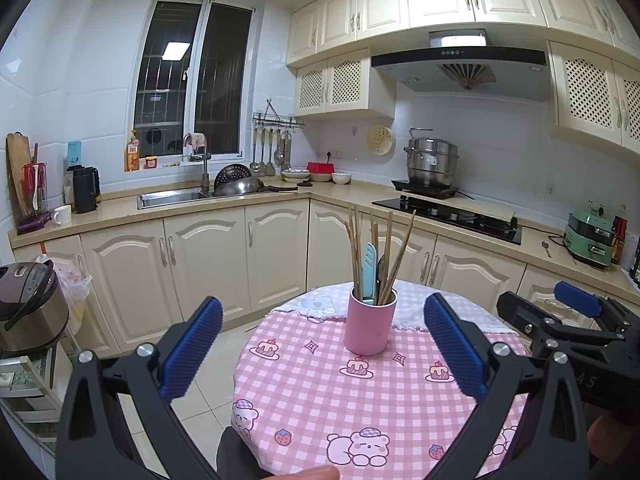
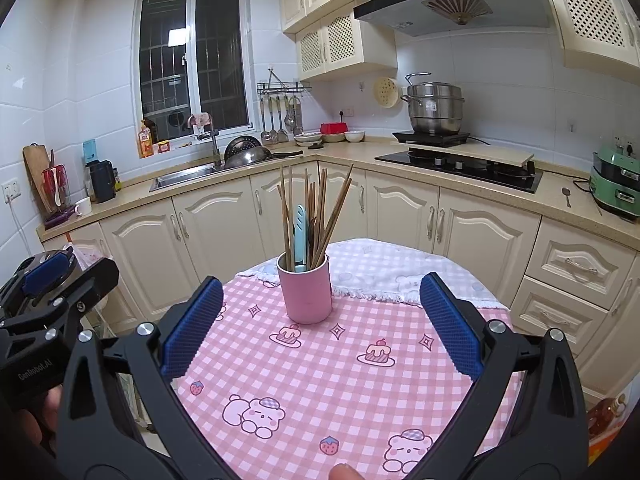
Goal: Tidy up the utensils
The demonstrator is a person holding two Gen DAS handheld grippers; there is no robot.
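1. Bench (image 1: 304, 408): one round surface under a pink checked cloth, filling the lower centre of both views. A second, white cloth (image 1: 416, 304) lies at its far edge. Apart from the cup, no other item is visible on it.
2. Left gripper (image 1: 324, 344): jaws spread wide, holding nothing. It hangs above the near edge of the bench, aimed at the cup, judged a waiting position.
3. Right gripper (image 2: 320, 324): jaws likewise spread wide and empty, framing the cup from the near side. It also appears at the right edge of the left wrist view, beside the left gripper.
4. Pink cup (image 2: 305, 290): one, upright near the far middle of the bench. It serves as the holder, keeping the utensils vertical and together.
5. Chopsticks (image 2: 320, 216): roughly ten wooden sticks, fanned above the rim; exact count cannot be told.
6. Blue utensil (image 2: 300, 236): one, standing in the cup. A dark utensil (image 2: 311, 232) stands beside it; its type is unclear.
7. Judgement: all visible utensils are already stowed.
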